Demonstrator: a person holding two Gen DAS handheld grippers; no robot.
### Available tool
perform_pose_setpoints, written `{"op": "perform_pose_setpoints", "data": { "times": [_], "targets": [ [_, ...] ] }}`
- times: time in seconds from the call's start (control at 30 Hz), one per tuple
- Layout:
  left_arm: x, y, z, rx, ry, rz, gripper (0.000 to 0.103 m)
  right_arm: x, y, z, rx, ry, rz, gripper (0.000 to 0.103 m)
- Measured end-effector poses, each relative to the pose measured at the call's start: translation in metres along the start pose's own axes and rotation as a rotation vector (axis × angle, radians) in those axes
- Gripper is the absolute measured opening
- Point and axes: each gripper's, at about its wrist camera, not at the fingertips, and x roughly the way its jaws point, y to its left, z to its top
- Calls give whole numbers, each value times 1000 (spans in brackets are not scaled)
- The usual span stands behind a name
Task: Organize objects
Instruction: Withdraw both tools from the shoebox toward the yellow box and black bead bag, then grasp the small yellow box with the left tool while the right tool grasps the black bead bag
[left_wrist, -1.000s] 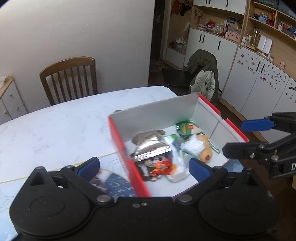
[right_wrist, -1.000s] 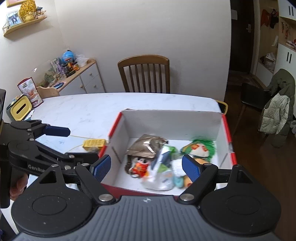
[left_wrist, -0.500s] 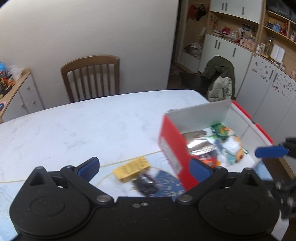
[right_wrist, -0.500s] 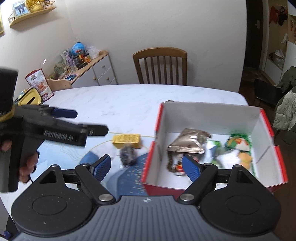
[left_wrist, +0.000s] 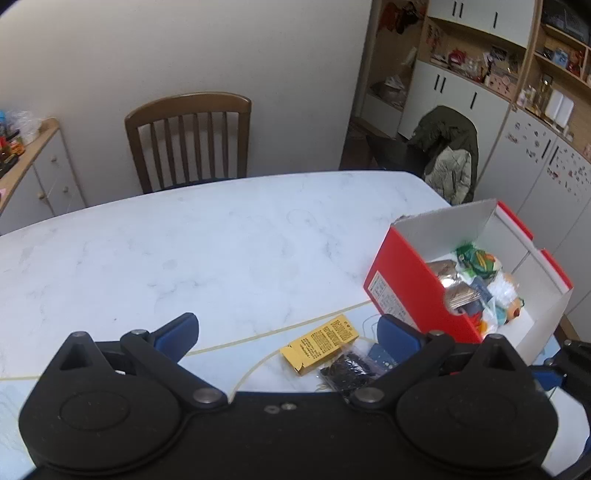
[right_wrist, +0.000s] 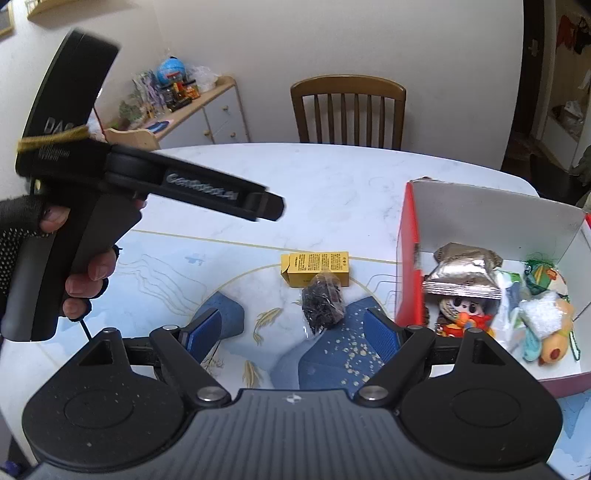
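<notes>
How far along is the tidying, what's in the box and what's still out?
Mostly done: the red box already holds a foil packet, a doll and plush toys. Nothing is in hand; the left gripper and right gripper are open. The yellow carton and dark bag remain on the table.

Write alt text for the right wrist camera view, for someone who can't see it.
An open right gripper hovers over a white marble table, aimed at a small dark packet touching a yellow carton. To the right, a red box holds toys and a foil bag; at left, a gloved hand holds the left gripper.
</notes>
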Motion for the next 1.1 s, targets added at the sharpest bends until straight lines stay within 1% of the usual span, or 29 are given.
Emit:
{"op": "perform_pose_setpoints", "data": {
  "times": [0.23, 0.33, 0.47, 0.57, 0.63, 0.73, 0.9, 1.0, 1.1],
  "targets": [
    [34, -1, 1, 13, 70, -32, 102, 41, 14, -6, 41, -7, -101, 84],
    [49, -1, 4, 11, 109, -35, 102, 56, 14, -8, 68, -2, -118, 84],
    [70, 2, 8, -9, 185, -56, 102, 75, 10, -12, 82, 10, -146, 84],
    [87, 4, 11, -55, 246, -64, 102, 88, 8, -15, 95, 23, -164, 84],
    [97, 5, 13, -90, 277, -73, 102, 95, 4, -14, 128, 32, -158, 84],
    [108, 6, 15, -144, 298, -88, 102, 104, -1, -12, 172, 32, -173, 84],
    [127, 1, 17, -202, 361, -87, 102, 116, -2, -10, 173, 31, -181, 84],
    [137, 1, 18, -217, 379, -52, 102, 123, -9, -10, 218, 39, -175, 83],
    [146, 6, 16, -256, 409, -74, 101, 128, -12, -10, 225, 43, -174, 81]
  ]
}}
